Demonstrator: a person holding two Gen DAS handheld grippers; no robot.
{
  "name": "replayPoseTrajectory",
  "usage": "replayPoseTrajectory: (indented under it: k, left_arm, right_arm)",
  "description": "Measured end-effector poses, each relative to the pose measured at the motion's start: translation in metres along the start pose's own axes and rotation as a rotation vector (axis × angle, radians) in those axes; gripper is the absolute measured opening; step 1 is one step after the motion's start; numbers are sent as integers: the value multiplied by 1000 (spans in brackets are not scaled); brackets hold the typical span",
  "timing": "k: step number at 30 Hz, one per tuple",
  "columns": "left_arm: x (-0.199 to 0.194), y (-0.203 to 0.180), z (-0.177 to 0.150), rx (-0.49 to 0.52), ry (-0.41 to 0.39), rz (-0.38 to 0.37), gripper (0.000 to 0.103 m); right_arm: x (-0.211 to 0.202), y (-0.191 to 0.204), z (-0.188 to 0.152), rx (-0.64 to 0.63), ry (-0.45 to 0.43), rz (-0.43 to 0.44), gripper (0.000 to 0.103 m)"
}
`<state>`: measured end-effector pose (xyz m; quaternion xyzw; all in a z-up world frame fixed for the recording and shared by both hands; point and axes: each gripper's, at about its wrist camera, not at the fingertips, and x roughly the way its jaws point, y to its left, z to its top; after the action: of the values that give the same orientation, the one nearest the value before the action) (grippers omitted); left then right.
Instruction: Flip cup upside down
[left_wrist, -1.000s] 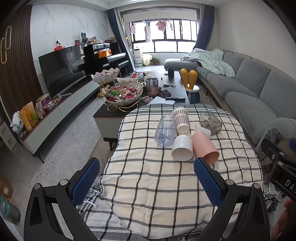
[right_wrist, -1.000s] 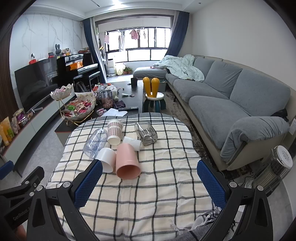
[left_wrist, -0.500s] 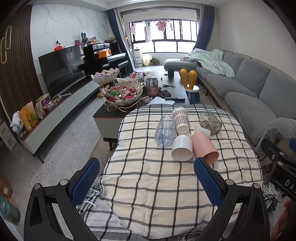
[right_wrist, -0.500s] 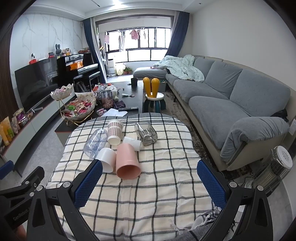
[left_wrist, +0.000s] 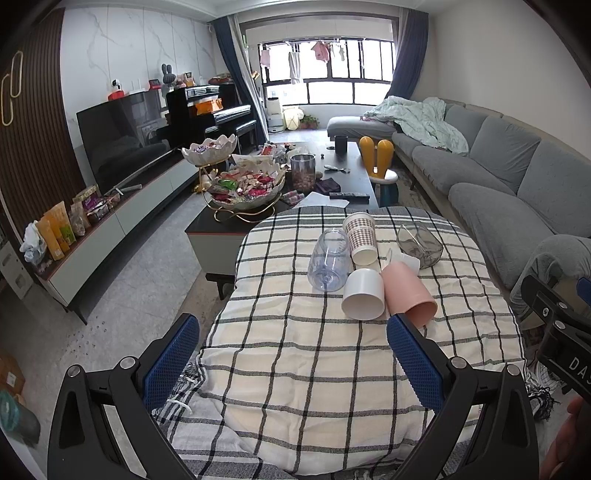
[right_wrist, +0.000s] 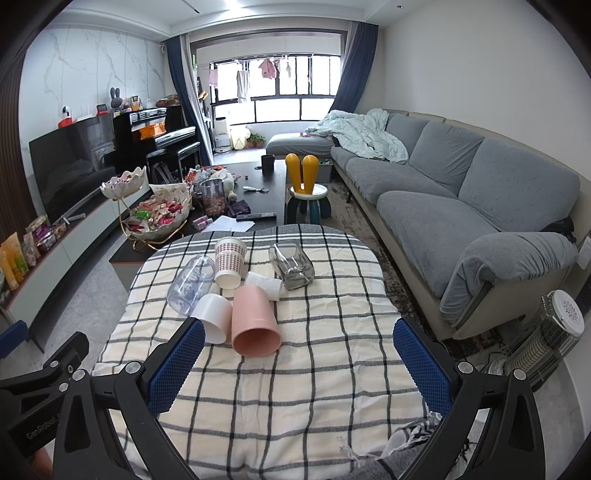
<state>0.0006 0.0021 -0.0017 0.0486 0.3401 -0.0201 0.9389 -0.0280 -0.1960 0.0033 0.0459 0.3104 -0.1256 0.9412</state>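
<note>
Both the left tongs (left_wrist: 293, 354) and the right tongs (right_wrist: 299, 360) hang released over the near end of the checked cloth (right_wrist: 295, 387) covering the surface, their blue pads spread wide and grasping nothing. Six cups lie tipped on their sides in a cluster at the far half of the surface: a pink cup (right_wrist: 255, 321) with its mouth toward the tongs, a white cup (right_wrist: 212, 314) touching its left side, a clear plastic cup (right_wrist: 190, 280), a checked paper cup (right_wrist: 229, 262), a small white cup (right_wrist: 264, 284) and a smoky glass cup (right_wrist: 291, 264). In the left wrist view the pink cup (left_wrist: 408, 291) lies just beyond the right blue pad (left_wrist: 413, 363).
</note>
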Motion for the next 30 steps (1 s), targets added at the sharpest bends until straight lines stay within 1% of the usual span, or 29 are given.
replayPoseTrajectory:
  k: [30]
  left_arm:
    - [1,0,0,0,3,-1,103]
  right_arm:
    - [2,-1,2,0,2,0,102]
